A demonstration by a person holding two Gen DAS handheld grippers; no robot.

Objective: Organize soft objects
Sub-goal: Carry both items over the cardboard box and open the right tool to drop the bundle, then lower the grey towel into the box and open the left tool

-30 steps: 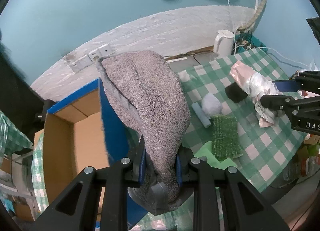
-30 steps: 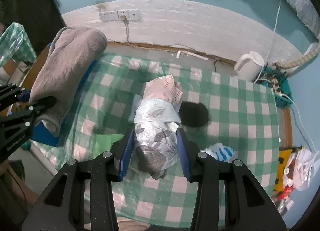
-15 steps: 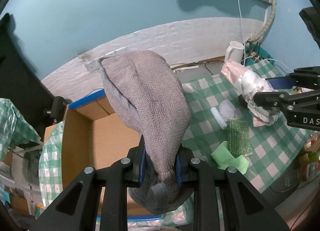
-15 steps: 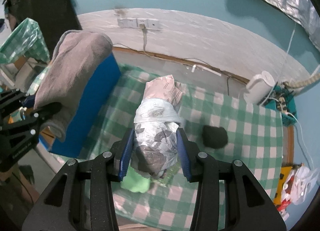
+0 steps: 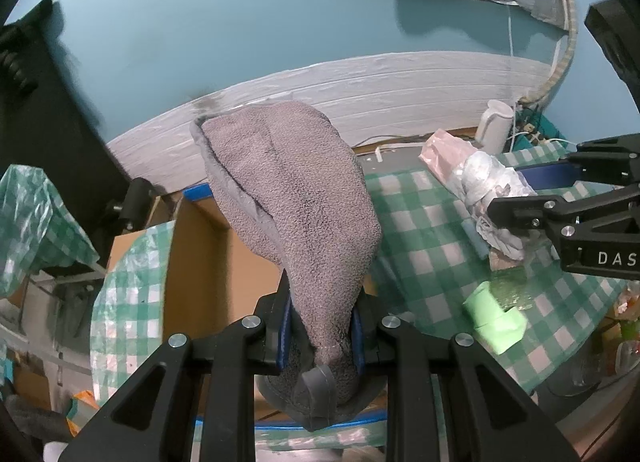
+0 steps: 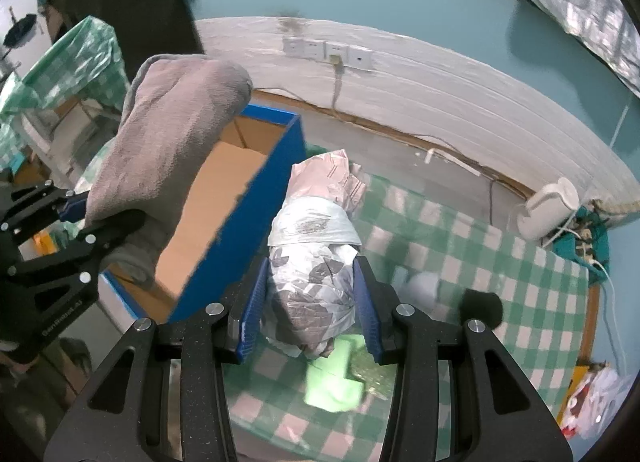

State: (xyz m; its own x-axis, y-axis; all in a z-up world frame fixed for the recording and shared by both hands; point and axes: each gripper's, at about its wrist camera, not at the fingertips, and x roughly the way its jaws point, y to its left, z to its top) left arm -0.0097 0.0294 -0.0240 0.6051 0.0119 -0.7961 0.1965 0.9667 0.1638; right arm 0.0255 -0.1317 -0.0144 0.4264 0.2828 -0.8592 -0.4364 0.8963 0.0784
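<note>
Your left gripper (image 5: pixel 320 326) has its jaws clamped on the narrow lower end of a grey towel (image 5: pixel 292 190), and the rest of the cloth stands up and flops toward twelve o'clock in the left wrist view, hanging over the open cardboard box (image 5: pixel 200 262) with blue outer walls. The towel is thick, looped terry with a smooth grey hem: light, limp and grippy, so it should not slip, but it will sag and fold wherever it is unsupported. Holding it by one end as you do lets it drape into the box; expect it to bunch rather than lie flat.

Your right gripper (image 6: pixel 308 298) has its jaws clamped on a bundle of plastic bags (image 6: pixel 312 258), white with grey leaf print near the pads and pale pink at the far end. In the right wrist view it sits above the checked surface (image 6: pixel 520 302), with the box at ten o'clock. Thin film like this is slick, crinkly and springy, so it may creep out of a light squeeze; grip across its fat middle, as now.

A folded green cloth (image 6: pixel 332 378) lies on the surface at six o'clock below the bundle, with a dark lump (image 6: pixel 480 306) at three o'clock.
</note>
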